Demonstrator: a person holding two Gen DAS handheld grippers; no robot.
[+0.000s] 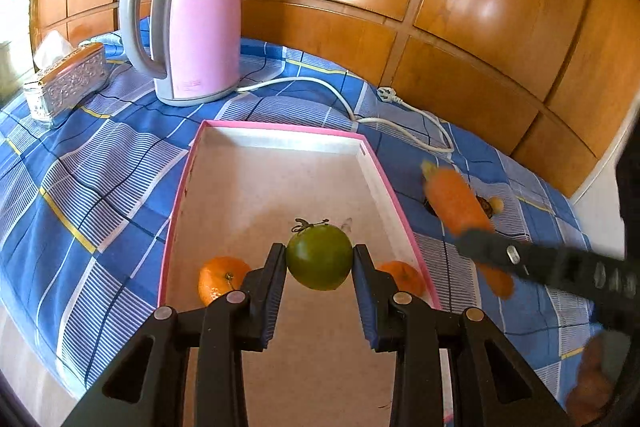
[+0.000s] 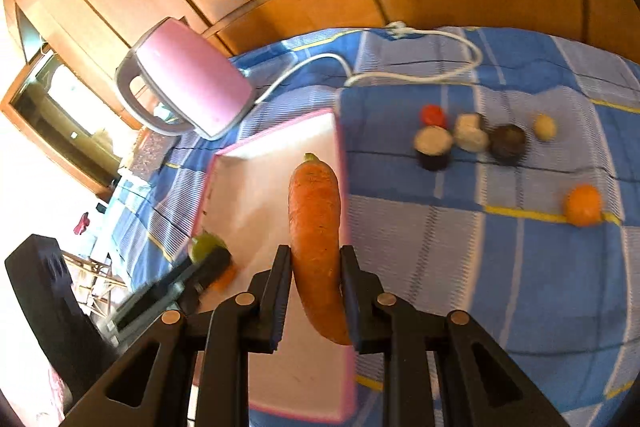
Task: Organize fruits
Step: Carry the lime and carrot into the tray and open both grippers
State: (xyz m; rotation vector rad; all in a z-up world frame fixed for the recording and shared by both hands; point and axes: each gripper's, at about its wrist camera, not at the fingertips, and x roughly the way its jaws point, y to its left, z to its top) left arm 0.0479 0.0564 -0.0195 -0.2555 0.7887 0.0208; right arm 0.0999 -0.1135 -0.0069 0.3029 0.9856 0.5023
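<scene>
My left gripper [image 1: 319, 259] is shut on a round green fruit [image 1: 319, 255] and holds it above the pink-rimmed tray [image 1: 280, 127]. Two oranges [image 1: 218, 279] [image 1: 404, 277] lie in the tray's near end, one on each side of the fingers. My right gripper [image 2: 316, 267] is shut on a long carrot [image 2: 316, 219] over the tray's right edge [image 2: 340, 163]. The carrot [image 1: 456, 201] and right gripper [image 1: 480, 247] also show at the right of the left wrist view. The left gripper [image 2: 208, 261] with the green fruit [image 2: 202, 245] appears at the left of the right wrist view.
A pink kettle [image 1: 192, 23] stands behind the tray, its white cord [image 1: 344, 103] trailing right. A silver tissue box [image 1: 64, 83] sits at far left. Several small items [image 2: 472, 137] and another orange [image 2: 584, 205] lie on the blue checked cloth [image 2: 500, 267] right of the tray.
</scene>
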